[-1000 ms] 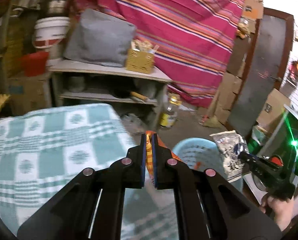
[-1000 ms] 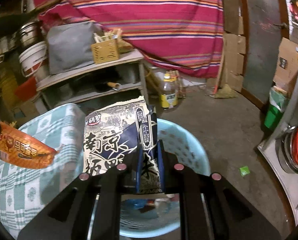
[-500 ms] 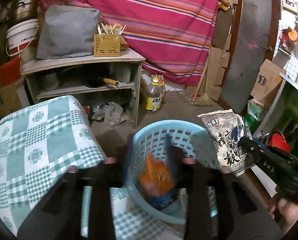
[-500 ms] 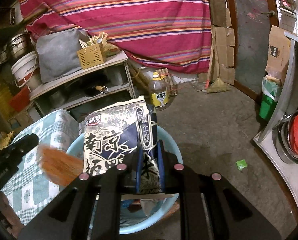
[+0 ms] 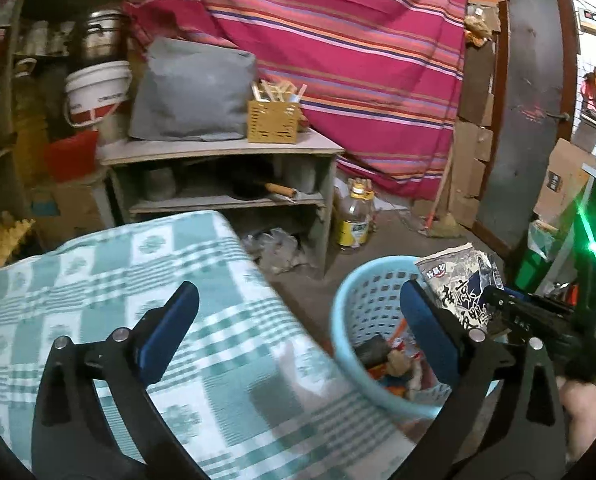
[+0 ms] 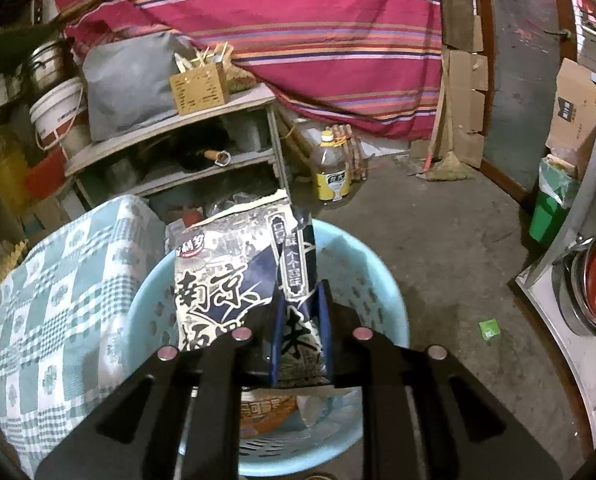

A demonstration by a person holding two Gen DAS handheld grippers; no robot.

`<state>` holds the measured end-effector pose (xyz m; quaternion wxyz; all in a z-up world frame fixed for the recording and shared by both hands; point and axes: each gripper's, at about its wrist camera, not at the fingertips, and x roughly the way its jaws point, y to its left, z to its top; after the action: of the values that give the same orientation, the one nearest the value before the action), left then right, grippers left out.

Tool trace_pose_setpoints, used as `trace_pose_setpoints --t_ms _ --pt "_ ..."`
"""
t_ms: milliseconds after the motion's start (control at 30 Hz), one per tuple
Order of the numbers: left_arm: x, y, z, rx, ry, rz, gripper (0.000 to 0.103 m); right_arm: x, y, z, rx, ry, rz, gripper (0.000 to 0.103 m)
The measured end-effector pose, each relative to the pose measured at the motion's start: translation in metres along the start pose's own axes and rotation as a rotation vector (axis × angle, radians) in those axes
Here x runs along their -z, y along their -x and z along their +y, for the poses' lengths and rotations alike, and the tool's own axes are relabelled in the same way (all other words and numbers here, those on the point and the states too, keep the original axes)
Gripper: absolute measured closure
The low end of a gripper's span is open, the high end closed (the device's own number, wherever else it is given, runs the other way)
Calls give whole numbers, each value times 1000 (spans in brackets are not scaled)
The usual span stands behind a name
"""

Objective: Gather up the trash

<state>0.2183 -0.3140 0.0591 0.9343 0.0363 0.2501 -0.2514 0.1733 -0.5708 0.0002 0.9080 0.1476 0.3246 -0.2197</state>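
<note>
We see our left gripper (image 5: 298, 328) spread wide, its 2 blue-padded fingers (image 5: 170, 332) far apart with nothing between them, hanging over the edge of a table covered in a green and white checked cloth (image 5: 98, 280). Just beside that table stands a light blue perforated basket (image 5: 350, 312) on the concrete floor, and inside it lies a jumble of wrappers (image 5: 394, 360), including orange and dark pieces.

Our right gripper (image 6: 300, 340) is clamped on a black and white snack bag (image 6: 234, 272) printed with large Chinese characters, pinching a fold of it between its blue pads. The bag stands upright above the basket's (image 6: 382, 280) opening, and below it, in the basket, we make out an orange printed wrapper (image 6: 266, 412). From the left wrist camera the same bag (image 5: 458, 280) shows at the basket's right rim, held by the other tool.

Behind the basket are a grey wooden shelf (image 5: 218, 152) bearing a grey cushion (image 5: 194, 92) and a yellow slotted box (image 5: 274, 120), a yellow-labelled oil bottle (image 6: 332, 172) on the floor, and a red striped fabric (image 5: 338, 60) hanging across the back
</note>
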Motion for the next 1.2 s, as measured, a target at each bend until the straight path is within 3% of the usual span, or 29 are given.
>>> trace_pose_setpoints --t_ms 33,67,100,200,267,367,567,800,1000,1200 --pt "1 5 4 -10 1 -5 6 0 -2 3 -3 6 4 69" --pt "3 12 12 -28 3 -14 6 0 -4 7 -4 16 6 45" --pt "5 19 17 -43 6 -22 6 1 -5 11 -1 27 -3 36" --pt "9 38 32 -78 10 -36 6 4 -9 19 26 63 0 33" --pt "12 50 41 -98 12 -47 6 6 -8 19 19 57 -2 21" --pt "17 73 54 -134 16 -68 6 10 -2 19 -12 39 -13 14" --pt "33 125 82 -209 29 -115 5 25 19 33 -64 72 -40 4" --pt "66 178 110 -259 86 -138 5 57 68 68 -105 190 -134 4" --pt "105 217 122 -317 80 -148 5 107 125 102 -180 250 -189 4" --pt "144 243 134 -324 99 -135 5 158 178 143 -272 324 -238 4"
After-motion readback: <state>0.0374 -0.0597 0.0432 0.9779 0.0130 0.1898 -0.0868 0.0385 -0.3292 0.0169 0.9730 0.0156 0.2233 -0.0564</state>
